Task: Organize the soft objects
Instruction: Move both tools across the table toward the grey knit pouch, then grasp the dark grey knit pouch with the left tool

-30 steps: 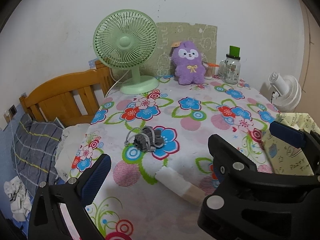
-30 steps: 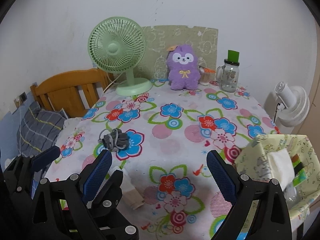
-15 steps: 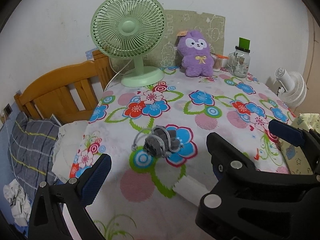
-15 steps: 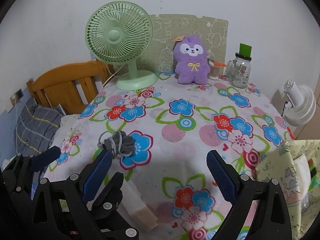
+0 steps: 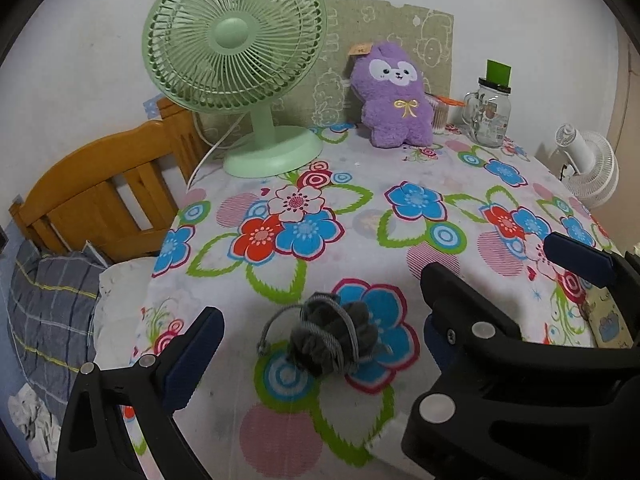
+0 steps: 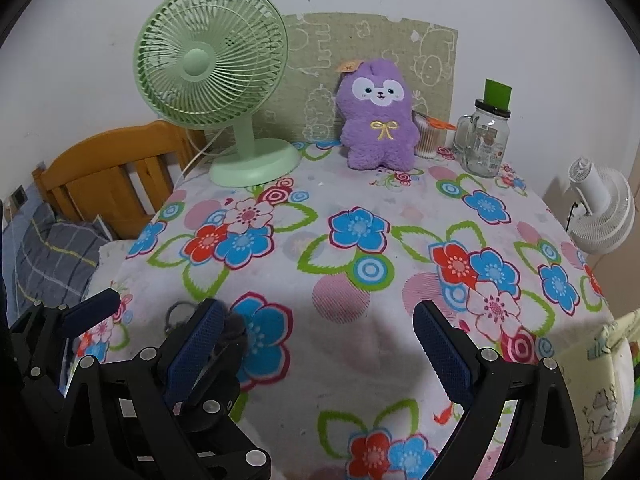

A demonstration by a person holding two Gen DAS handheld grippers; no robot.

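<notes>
Grey and fuzzy, the small soft bundle [image 5: 332, 334] wrapped in a grey cord lies on the floral cloth of the desk [image 5: 360, 216], near its front left corner, on a blue flower print. The left tool [image 5: 316, 344] hangs spread wide with the bundle between its blue-padded fingers [image 5: 192, 354], touching neither. The right tool [image 6: 316, 344] is likewise spread and empty, over bare cloth just right of the bundle, which its left finger mostly hides in the right wrist view. At the desk's far edge stand a green fan [image 5: 240, 60], a purple plush toy [image 5: 394, 96] and a glass jar [image 5: 490, 108]. A wooden headboard [image 5: 100, 200] lies left of the desk.
</notes>
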